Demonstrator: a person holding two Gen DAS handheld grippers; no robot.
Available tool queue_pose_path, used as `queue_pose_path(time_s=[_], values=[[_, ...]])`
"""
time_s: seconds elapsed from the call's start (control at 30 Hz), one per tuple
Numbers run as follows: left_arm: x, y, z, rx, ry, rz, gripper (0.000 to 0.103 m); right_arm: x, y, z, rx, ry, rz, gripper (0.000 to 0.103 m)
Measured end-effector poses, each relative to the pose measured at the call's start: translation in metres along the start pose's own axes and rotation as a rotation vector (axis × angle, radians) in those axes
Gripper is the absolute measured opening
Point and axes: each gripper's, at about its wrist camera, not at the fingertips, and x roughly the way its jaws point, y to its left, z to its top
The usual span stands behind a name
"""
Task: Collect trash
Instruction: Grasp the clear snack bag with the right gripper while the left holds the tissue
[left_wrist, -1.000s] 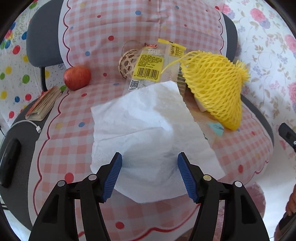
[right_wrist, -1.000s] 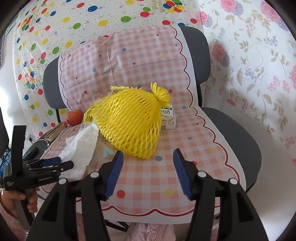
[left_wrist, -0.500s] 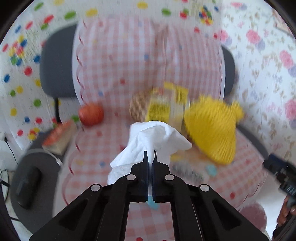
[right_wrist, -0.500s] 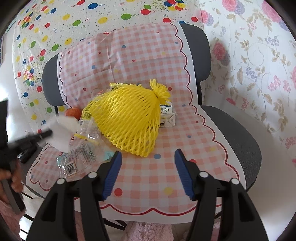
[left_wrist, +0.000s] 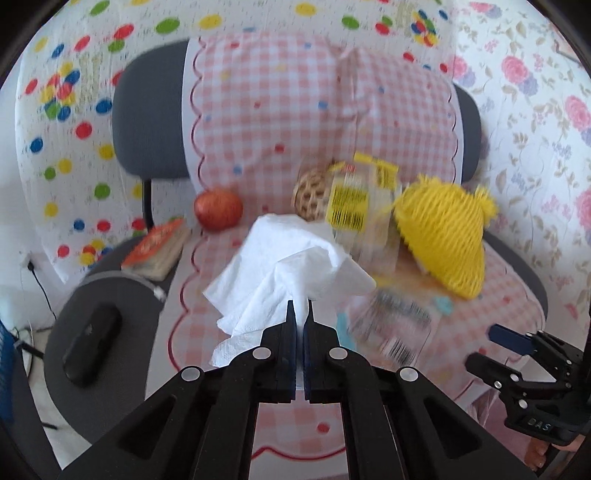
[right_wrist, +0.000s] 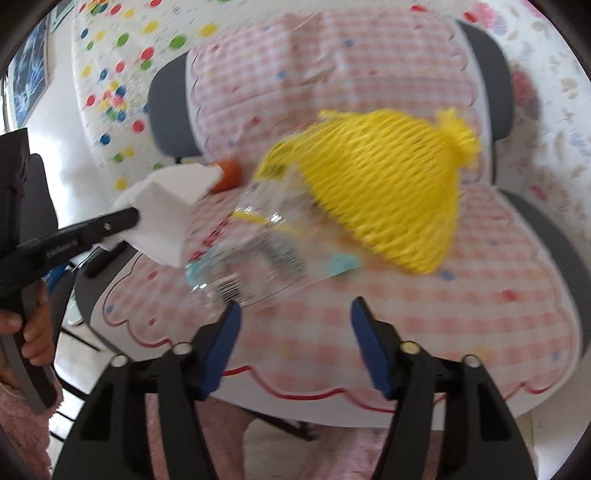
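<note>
the left gripper (left_wrist: 300, 314) has its fingers pressed together on a bunched corner of the white tissue (left_wrist: 284, 266), which hangs lifted above the pink checked chair seat (left_wrist: 207, 295); the right wrist view shows the same tissue (right_wrist: 166, 210) held out to the left of the seat, clear of the other litter. the right gripper (right_wrist: 295, 334) has its fingers spread and nothing between them.

the next piece to collect, by my reading, is the clear plastic wrapper (right_wrist: 258, 254) lying flat on the seat. it sits straight ahead of the right gripper and a little to its left, with its near edge just beyond the left fingertip, and its length seems to run across the fingers, left to right. the yellow foam net (right_wrist: 384, 203) lies past it to the right, partly overlapping its far end. since the left gripper is already occupied, the right one is both the nearer and the free one; a short push forward and down should put the wrapper's near edge between its fingers.
</note>
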Motion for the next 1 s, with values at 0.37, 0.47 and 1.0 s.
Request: queue_pose_path(time_s=[0.37,0.47,1.0], values=[[0.029,-0.002,-0.030,0.057,0.112,-0.112,0.003,0.028,0.004,0.002,0.082,0.081,0.066,0.044],[0.033,-0.002,-0.032,0.058,0.123,-0.127,0.003,0.033,-0.001,0.008,0.109,0.077,0.076,0.044],[0.032,-0.006,-0.027,0.059,0.137,-0.113,0.003,0.052,-0.010,0.043,0.160,0.009,0.067,0.013]])
